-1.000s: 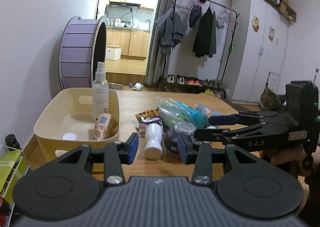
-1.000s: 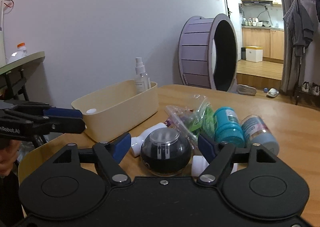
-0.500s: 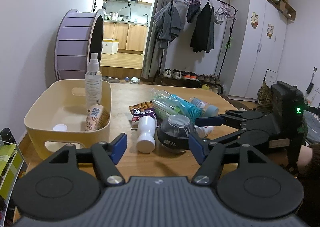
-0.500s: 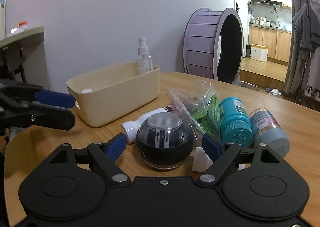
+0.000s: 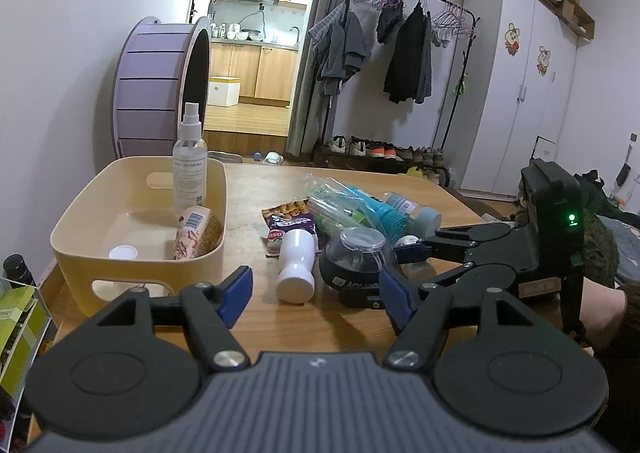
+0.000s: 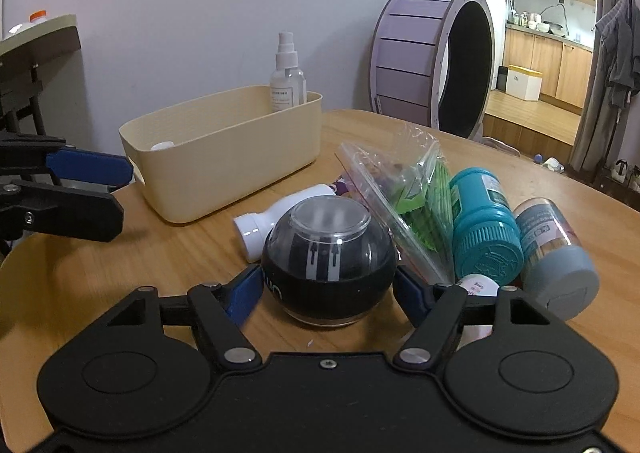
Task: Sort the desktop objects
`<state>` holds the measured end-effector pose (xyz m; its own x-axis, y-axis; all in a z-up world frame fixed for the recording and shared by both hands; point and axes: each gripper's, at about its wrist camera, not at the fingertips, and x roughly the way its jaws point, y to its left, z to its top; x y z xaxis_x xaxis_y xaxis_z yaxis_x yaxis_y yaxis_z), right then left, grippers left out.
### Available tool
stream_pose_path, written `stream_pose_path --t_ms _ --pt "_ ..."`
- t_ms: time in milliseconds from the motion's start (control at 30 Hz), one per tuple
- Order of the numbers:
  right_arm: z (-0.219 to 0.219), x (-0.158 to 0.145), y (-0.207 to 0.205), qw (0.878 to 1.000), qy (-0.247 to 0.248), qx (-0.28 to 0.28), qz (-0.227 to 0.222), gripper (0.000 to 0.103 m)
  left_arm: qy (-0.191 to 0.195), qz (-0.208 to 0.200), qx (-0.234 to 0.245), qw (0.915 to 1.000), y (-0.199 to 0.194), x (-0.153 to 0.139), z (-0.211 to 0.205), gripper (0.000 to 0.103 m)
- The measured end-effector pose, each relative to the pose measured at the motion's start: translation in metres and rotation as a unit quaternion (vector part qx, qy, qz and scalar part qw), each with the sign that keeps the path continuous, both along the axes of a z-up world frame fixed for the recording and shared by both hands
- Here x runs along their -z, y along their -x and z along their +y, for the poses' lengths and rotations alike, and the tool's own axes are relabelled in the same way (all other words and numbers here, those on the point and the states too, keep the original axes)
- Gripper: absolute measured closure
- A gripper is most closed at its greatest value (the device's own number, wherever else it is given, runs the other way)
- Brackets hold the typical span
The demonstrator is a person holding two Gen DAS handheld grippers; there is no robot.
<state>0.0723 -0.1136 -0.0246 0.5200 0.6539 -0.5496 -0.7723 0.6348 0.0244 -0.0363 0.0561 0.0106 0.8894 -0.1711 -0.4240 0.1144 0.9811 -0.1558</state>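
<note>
A black ball-shaped jar with a clear lid (image 6: 328,257) stands on the wooden table (image 6: 120,269) between the blue pads of my right gripper (image 6: 326,293), which is open around it; whether the pads touch it I cannot tell. The jar also shows in the left wrist view (image 5: 354,261). My left gripper (image 5: 316,293) is open and empty, held above the table near a lying white bottle (image 5: 296,265). A cream bin (image 5: 132,229) holds a spray bottle (image 5: 190,161), a snack pack (image 5: 196,229) and a white cap (image 5: 123,253).
Beside the jar lie a clear bag of green items (image 6: 408,197), a teal jar (image 6: 484,225), a grey-capped jar (image 6: 556,253) and a purple snack packet (image 5: 288,219). A purple wheel (image 5: 160,85) stands behind the table.
My right gripper has moved forward until its pads flank the black jar. My left gripper has opened wider and drawn back a little.
</note>
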Motion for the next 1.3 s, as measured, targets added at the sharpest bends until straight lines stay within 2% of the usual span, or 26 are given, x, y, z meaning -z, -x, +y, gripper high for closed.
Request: stream_pose_path --t_ms 100,333,633,833,1000,1300 --pt "-0.005 -0.002 0.004 1.000 0.002 0.001 0.006 0.034 -0.001 0.000 -0.001 1.0000 0.000 0.000 0.001 0.034" --pt "-0.020 -0.015 0.025 1.000 0.001 -0.009 -0.011 0.034 0.000 0.000 0.001 1.0000 -0.001 -0.001 0.003 0.034" --pt "-0.028 -0.030 0.035 0.999 -0.018 -0.024 -0.030 0.045 -0.004 0.001 0.003 1.0000 -0.002 0.001 -0.002 0.034" --pt "-0.011 -0.026 0.029 0.997 -0.023 -0.030 -0.062 0.044 -0.002 -0.002 0.002 1.0000 -0.003 0.000 -0.002 0.034" --pt "-0.003 -0.016 0.020 0.998 -0.011 -0.020 -0.062 0.031 0.002 -0.006 -0.003 1.0000 -0.001 -0.001 0.002 0.034" --pt "-0.003 -0.007 0.001 0.999 -0.016 0.008 -0.041 0.033 0.006 -0.009 -0.005 0.9999 0.001 -0.003 0.005 0.034"
